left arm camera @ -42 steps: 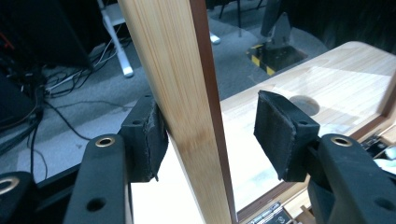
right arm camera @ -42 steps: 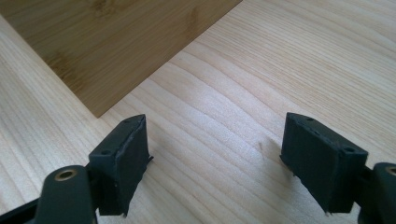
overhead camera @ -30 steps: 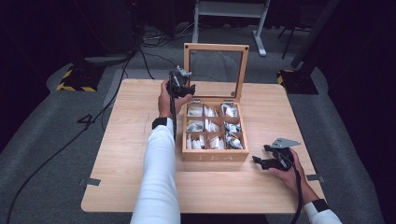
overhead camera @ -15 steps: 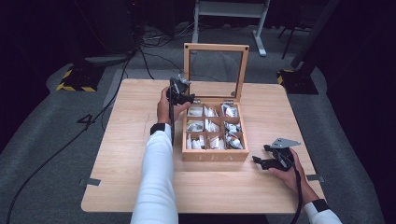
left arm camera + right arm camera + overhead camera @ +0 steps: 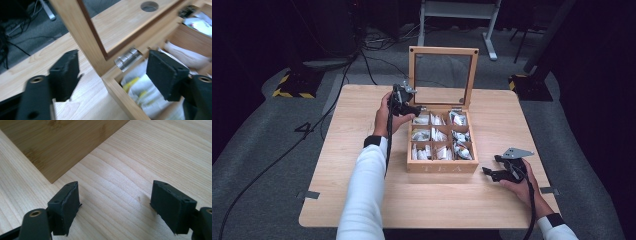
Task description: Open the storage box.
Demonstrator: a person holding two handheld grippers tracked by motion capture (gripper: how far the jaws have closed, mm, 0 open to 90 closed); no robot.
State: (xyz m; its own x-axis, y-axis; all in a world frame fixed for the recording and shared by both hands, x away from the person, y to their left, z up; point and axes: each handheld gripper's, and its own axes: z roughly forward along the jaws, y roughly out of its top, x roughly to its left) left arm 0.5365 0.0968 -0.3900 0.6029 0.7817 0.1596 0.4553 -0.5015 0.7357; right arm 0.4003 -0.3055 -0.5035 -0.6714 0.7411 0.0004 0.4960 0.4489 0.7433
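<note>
A wooden tea box [image 5: 441, 167] with several compartments of tea bags [image 5: 435, 135] stands mid-table, its glass-paned lid [image 5: 442, 77] upright. My left gripper [image 5: 408, 106] is open at the box's back left corner. In the left gripper view its jaws straddle that corner [image 5: 110, 77], by the lid's frame [image 5: 82, 32] and a metal hinge [image 5: 127, 58]; a tea bag [image 5: 140, 92] lies below. My right gripper [image 5: 492, 171] rests open on the table to the right of the box. The right gripper view has the box's side wall [image 5: 60, 142] ahead of the open jaws.
The light wooden table [image 5: 357, 200] has bare room left of and in front of the box. Cables [image 5: 267, 165] trail over the grey floor at the left. A desk frame [image 5: 457, 12] stands beyond the table.
My left gripper has moved down and a little right, from above the box's back left corner onto it. The right gripper has stayed put.
</note>
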